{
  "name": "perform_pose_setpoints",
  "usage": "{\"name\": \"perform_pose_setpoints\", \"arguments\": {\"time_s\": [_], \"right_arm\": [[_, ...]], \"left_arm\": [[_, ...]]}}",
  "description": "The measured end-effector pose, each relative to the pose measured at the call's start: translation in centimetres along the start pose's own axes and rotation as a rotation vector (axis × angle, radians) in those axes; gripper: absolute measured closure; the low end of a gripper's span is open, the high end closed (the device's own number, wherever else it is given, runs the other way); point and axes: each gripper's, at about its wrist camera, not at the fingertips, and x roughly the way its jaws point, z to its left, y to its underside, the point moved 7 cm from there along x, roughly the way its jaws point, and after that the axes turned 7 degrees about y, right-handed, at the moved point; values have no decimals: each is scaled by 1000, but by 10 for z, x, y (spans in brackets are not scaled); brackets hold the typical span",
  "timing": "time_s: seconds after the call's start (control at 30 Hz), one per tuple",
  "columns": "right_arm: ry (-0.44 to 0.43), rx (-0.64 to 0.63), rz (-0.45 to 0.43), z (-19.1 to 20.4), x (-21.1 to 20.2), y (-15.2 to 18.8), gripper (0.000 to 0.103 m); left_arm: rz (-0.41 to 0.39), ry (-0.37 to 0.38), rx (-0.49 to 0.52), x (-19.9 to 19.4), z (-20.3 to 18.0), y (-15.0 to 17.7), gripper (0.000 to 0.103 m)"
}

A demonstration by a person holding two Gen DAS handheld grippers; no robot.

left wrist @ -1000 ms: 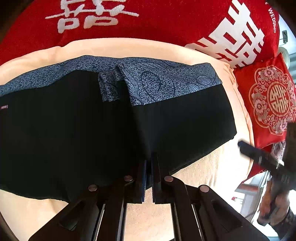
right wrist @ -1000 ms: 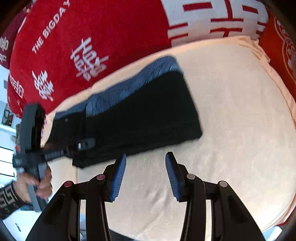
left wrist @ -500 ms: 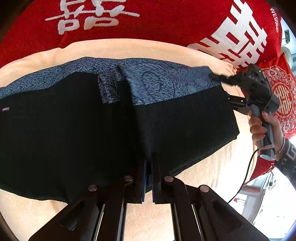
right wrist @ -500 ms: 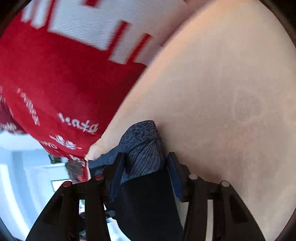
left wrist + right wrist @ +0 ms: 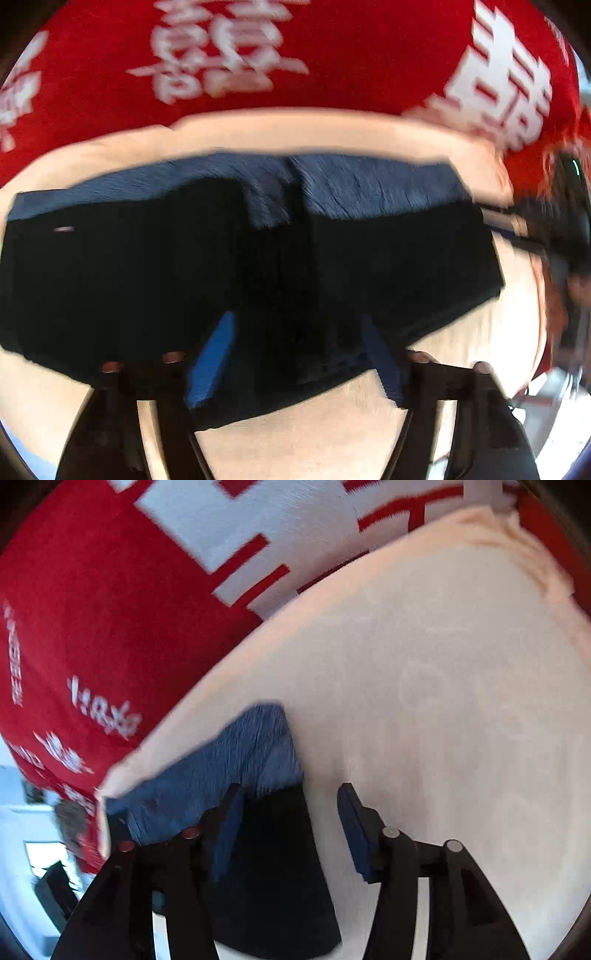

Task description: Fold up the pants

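While both jaws gape wide, left gripper (image 5: 299, 350) and right gripper (image 5: 290, 823) straddle soft, limp pants (image 5: 155, 273) mid-frame; pinch the hem.

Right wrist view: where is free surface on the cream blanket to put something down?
The cream blanket lies bare to the right of the pants, up to the red cover behind. It is crowded on the left, where the pants and the open right claw sit.
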Motion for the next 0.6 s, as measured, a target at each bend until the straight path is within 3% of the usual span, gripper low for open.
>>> {"name": "perform_pose_setpoints", "arguments": {"time_s": [0.1, 0.23, 0.3, 0.47, 0.6], "right_arm": [[96, -124, -54, 11, -25, 20, 46], [55, -234, -60, 56, -38, 52, 47], [10, -272, -33, 81, -30, 64, 54], [-47, -346, 64, 137, 14, 88, 55], [16, -413, 96, 165, 35, 111, 54]], "left_arm": [[-12, 0, -77, -10, 14, 5, 30], [-6, -25, -163, -15, 40, 16, 30], [-2, -36, -195, -17, 49, 24, 30], [1, -107, -210, -24, 71, 40, 30], [17, -130, -266, -30, 98, 52, 30]]}}
